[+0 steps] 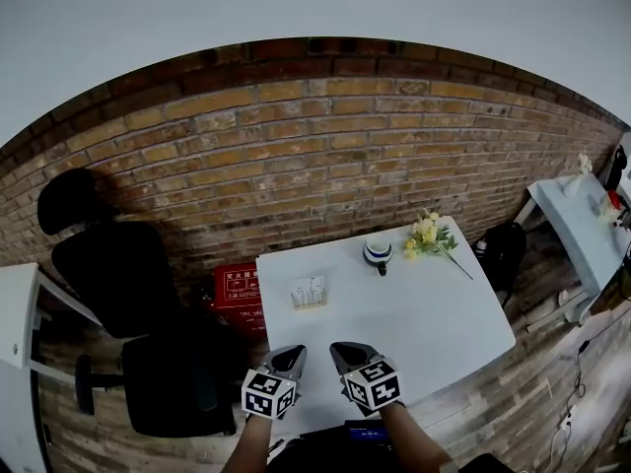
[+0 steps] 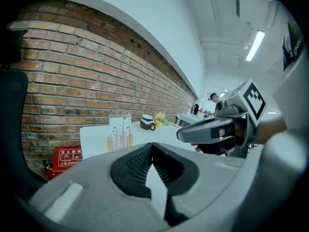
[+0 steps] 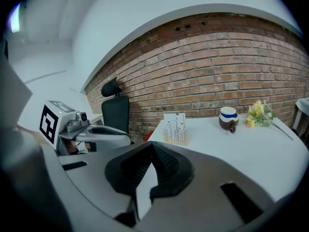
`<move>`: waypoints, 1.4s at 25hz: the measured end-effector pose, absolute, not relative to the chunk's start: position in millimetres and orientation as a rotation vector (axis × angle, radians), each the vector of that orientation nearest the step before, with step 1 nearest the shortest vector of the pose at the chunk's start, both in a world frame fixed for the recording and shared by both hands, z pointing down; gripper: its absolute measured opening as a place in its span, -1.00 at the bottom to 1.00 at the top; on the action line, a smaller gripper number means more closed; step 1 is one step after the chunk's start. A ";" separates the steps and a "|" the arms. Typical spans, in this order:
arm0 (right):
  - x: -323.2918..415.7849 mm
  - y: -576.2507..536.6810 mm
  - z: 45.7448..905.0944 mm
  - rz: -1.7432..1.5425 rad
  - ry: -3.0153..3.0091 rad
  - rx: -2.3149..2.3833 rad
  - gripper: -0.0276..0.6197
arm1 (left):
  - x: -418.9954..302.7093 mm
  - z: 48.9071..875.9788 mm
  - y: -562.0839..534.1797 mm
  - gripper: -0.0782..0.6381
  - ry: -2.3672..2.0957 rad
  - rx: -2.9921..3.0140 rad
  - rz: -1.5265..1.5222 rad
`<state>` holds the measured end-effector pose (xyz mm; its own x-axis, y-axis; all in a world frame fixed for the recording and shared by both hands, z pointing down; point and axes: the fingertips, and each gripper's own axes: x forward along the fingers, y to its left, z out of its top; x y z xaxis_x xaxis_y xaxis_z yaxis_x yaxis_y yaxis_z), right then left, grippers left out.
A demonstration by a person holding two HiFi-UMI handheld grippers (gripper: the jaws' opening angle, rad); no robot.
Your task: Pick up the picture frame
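The small picture frame (image 1: 309,293), a white card with thin plant drawings on a wooden base, stands upright on the white table (image 1: 424,313) toward its left far side. It also shows in the left gripper view (image 2: 120,132) and the right gripper view (image 3: 175,128). My left gripper (image 1: 293,355) and right gripper (image 1: 344,351) hover side by side over the table's near edge, well short of the frame. Both are shut, with nothing between their jaws. Each sees the other: the right gripper (image 2: 186,133) in the left gripper view, the left gripper (image 3: 126,137) in the right gripper view.
A dark mug with a blue band (image 1: 379,253) and a bunch of yellow flowers (image 1: 427,236) sit at the table's far right. A black office chair (image 1: 138,304) stands left of the table, a red box (image 1: 237,289) on the floor by the brick wall (image 1: 315,156).
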<state>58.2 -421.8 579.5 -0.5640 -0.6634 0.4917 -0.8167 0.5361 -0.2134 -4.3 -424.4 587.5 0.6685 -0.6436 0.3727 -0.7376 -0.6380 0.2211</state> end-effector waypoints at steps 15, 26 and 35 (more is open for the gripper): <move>82.5 -449.5 558.8 0.649 -2.494 1.197 -0.89 | -1.2 566.7 -450.0 -0.75 -1.249 2.515 0.384; 88.7 -444.4 562.9 0.662 -2.539 1.137 -0.89 | 14.3 573.5 -443.1 -0.75 -1.232 2.515 0.407; 95.6 -443.2 566.2 0.671 -2.567 1.096 -0.89 | 22.2 575.5 -437.0 -0.75 -1.224 2.483 0.375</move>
<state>95.6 -443.2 566.2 -0.6775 -0.6078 0.4142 -0.7327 0.6068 -0.3081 22.2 -437.0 575.5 0.5924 -0.7099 0.3809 -0.8014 -0.5675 0.1888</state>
